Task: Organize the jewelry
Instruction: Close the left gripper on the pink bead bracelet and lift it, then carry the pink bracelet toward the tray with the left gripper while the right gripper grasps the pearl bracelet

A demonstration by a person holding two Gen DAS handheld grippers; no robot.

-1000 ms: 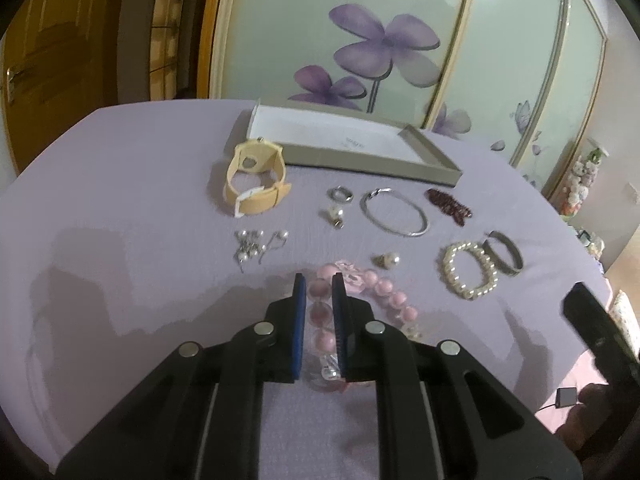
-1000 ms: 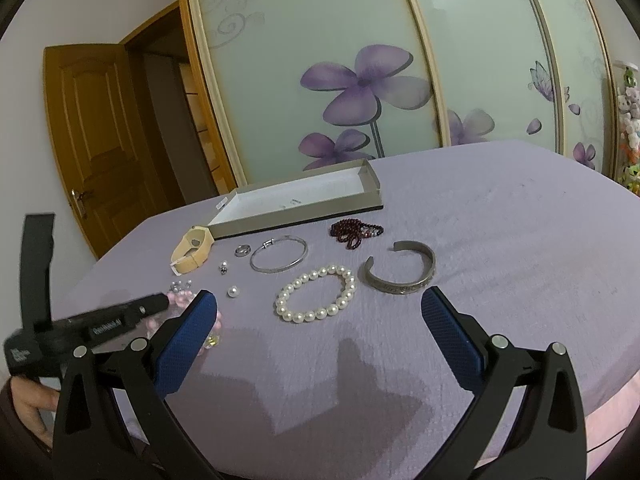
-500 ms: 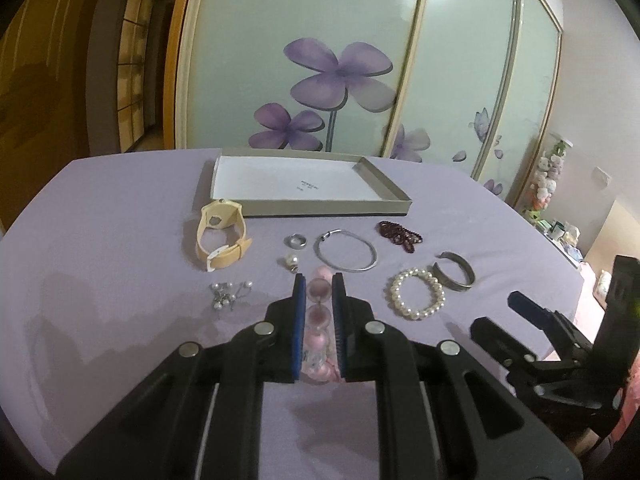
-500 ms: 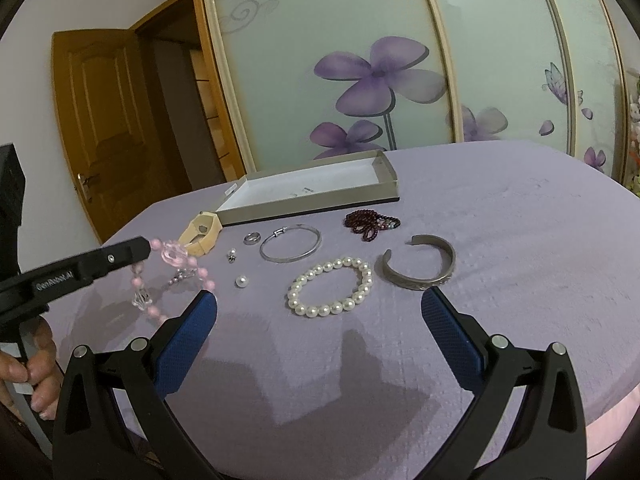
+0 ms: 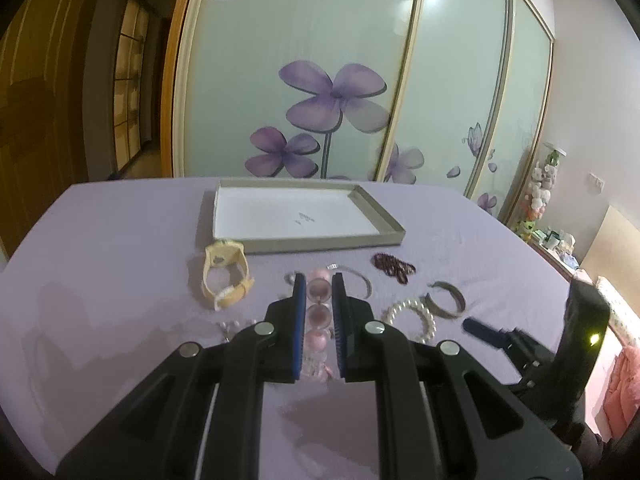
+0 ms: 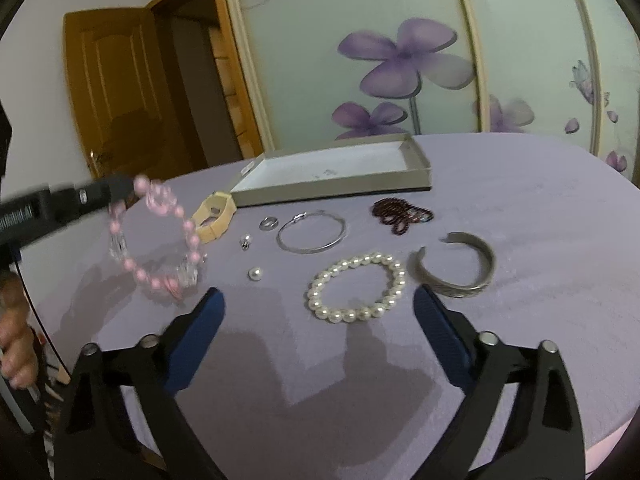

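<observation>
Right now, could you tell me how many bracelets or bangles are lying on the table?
4: thin silver bangle mid-table, dark red bead bracelet near the tray, pearl bracelet and silver cuff nearest. None seems hidden.

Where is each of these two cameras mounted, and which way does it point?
Left wrist: on the left claw, looking along its fingers at the tray; pink bead bracelet pinched between them.
Right wrist: on the open right claw, facing the pearl bracelet; a hand shows at left.
Both show the tray, pearl bracelet and watch.
</observation>
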